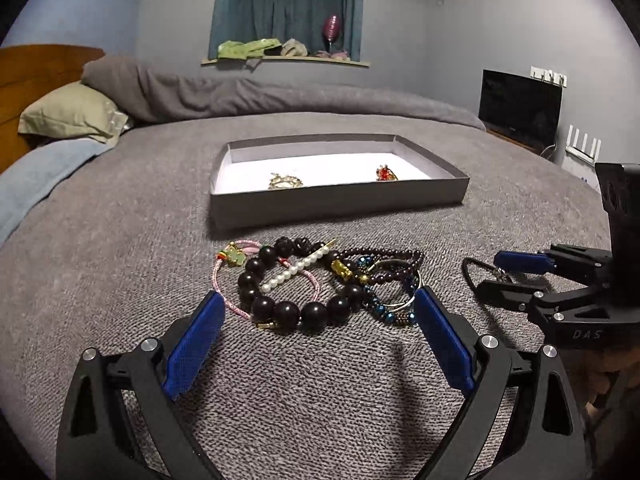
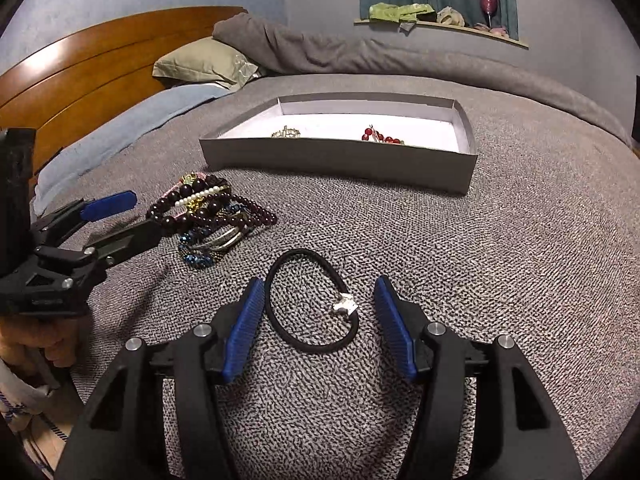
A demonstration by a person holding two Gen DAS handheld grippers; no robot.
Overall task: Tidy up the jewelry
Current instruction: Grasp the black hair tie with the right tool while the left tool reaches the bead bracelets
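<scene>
Cord bracelet [image 2: 310, 300], black, silver charm: between wide-spread right gripper [image 2: 320, 290] fingers. Bracelet heap [image 1: 316, 284]: between wide-spread left gripper [image 1: 318, 304] fingertips.

Dim, cool indoor light; soft shadows fall beneath the grippers, strong fisheye bending with dark vignetted corners, focus mostly sharp.
</scene>
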